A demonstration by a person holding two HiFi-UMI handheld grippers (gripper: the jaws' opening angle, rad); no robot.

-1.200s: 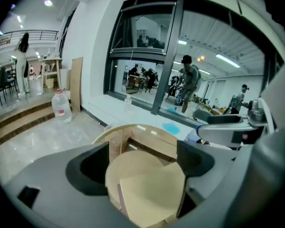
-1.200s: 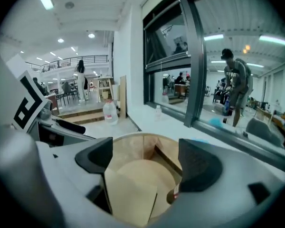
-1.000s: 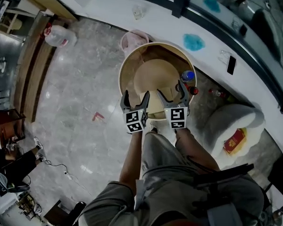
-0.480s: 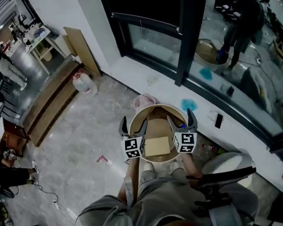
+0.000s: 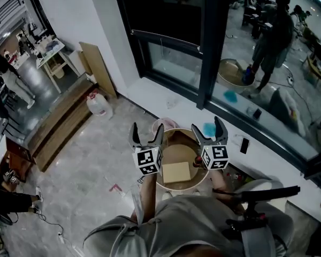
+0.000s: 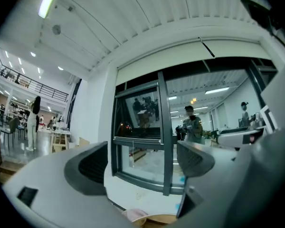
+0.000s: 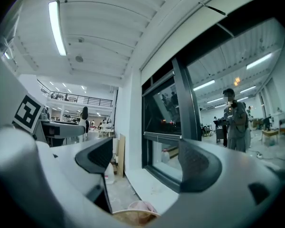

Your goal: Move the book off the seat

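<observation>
In the head view a flat tan book (image 5: pixel 176 172) lies on the near side of the round wooden seat (image 5: pixel 171 139). My left gripper (image 5: pixel 146 134) hovers over the seat's left rim, jaws open and empty. My right gripper (image 5: pixel 207 128) hovers over the right rim, also open with nothing between its fingers. Both are above the book and apart from it. Both gripper views look level at the dark window. Only a sliver of the seat's rim (image 6: pixel 156 218) shows at the bottom of the left gripper view, and the book is hidden in both.
A pink cloth (image 5: pixel 163 125) lies behind the seat by the white sill (image 5: pixel 150 98). Small bottles (image 5: pixel 198 159) stand at the seat's right side. A water jug (image 5: pixel 99 105) and leaning boards (image 5: pixel 96 63) are at the left wall, a white chair (image 5: pixel 251 189) at the right. Tall window frames (image 5: pixel 214 47) rise ahead.
The head view has swung up from the floor toward the window. Both grippers stayed open and moved apart to either side of the seat. The book now shows uncovered on the seat.
</observation>
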